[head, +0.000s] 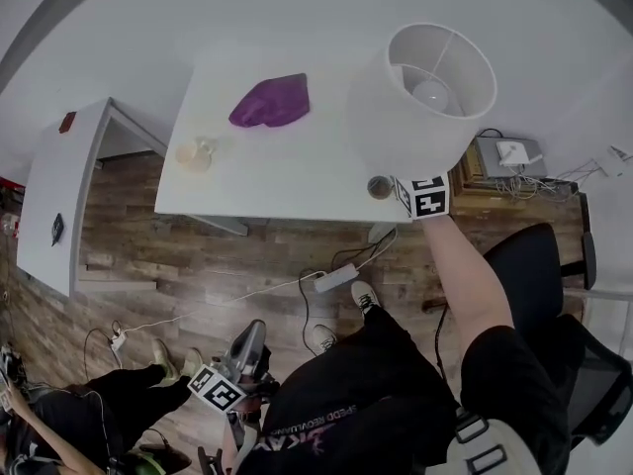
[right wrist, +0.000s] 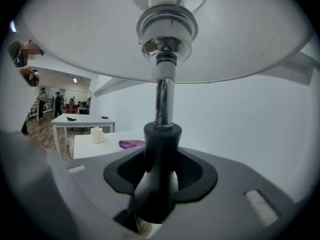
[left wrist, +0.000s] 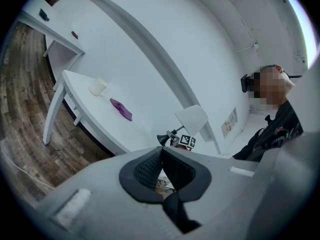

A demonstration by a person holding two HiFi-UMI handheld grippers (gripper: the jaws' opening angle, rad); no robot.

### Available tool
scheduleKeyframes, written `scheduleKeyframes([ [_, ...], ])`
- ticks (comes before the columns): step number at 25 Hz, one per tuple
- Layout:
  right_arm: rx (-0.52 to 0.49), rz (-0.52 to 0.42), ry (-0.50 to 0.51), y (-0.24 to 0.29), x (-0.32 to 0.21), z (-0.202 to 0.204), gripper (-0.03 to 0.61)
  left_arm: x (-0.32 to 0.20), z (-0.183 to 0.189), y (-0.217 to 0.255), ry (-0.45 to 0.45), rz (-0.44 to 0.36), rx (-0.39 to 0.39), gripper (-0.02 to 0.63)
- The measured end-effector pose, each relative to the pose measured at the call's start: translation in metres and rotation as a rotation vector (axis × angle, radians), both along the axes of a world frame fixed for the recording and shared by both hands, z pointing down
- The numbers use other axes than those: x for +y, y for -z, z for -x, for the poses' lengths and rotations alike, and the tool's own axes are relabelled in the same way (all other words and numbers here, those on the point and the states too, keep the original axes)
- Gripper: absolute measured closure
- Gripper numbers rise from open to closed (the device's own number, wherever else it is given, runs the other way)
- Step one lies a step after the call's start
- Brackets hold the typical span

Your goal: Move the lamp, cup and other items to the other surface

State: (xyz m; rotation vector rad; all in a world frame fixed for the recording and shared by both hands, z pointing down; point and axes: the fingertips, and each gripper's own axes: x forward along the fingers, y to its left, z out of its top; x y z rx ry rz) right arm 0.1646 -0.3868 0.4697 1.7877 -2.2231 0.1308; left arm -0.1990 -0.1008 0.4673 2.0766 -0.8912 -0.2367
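**Right gripper holds the lamp at the surface's right end; left gripper idle and low**

At the far left stands a second white surface (head: 59, 181), well apart from the main one, with a small dark item (head: 56, 228) lying on it and a small reddish item (head: 66, 122) near its far end. Low in the head view, over the wood floor (head: 198, 265), the left gripper (head: 249, 339) hangs in front of the person's legs. Its pads meet at the tips with nothing between them, and it is well away from every item.

The main white surface (head: 297, 181) carries a pale cup (head: 195, 153) near its left front edge. A purple cloth (head: 269, 102) lies beside the cup, further back and toward the middle.

At the right end of this surface is the lamp (head: 425, 92). It is tilted, with the open top of its white shade and the bulb turned up toward the head camera. Its small dark base (right wrist: 159, 184) sits by the surface's near right corner. The right gripper (head: 393, 189) reaches in from the person's outstretched arm and is clamped on that base. The dark cone fills the gap between the jaws, one pad on each side. The chrome stem (right wrist: 161, 101) rises from the base straight up into the shade overhead. Seen from this gripper, the cup and cloth lie off to the left, lower and behind the lamp.

To the right of the person stands a black chair (head: 539, 265).
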Motion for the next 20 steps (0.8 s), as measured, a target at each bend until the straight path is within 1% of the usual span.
scheduleKeyframes([
  [7, 0.024, -0.021, -0.142, 0.025, 0.052, -0.043, 0.419, -0.001, 0.002, 0.004, -0.101, -0.04, 0.039, 0.618],
  [11, 0.057, -0.029, -0.226, 0.042, 0.088, -0.071, 0.419, 0.002, 0.0, 0.001, -0.16, -0.046, 0.075, 0.618],
  [15, 0.074, -0.039, -0.317, 0.057, 0.13, -0.098, 0.419, 0.011, -0.006, 0.0, -0.234, -0.049, 0.096, 0.618],
  [20, 0.068, -0.052, -0.434, 0.071, 0.185, -0.126, 0.419, 0.02, -0.01, -0.004, -0.336, -0.055, 0.106, 0.618],
])
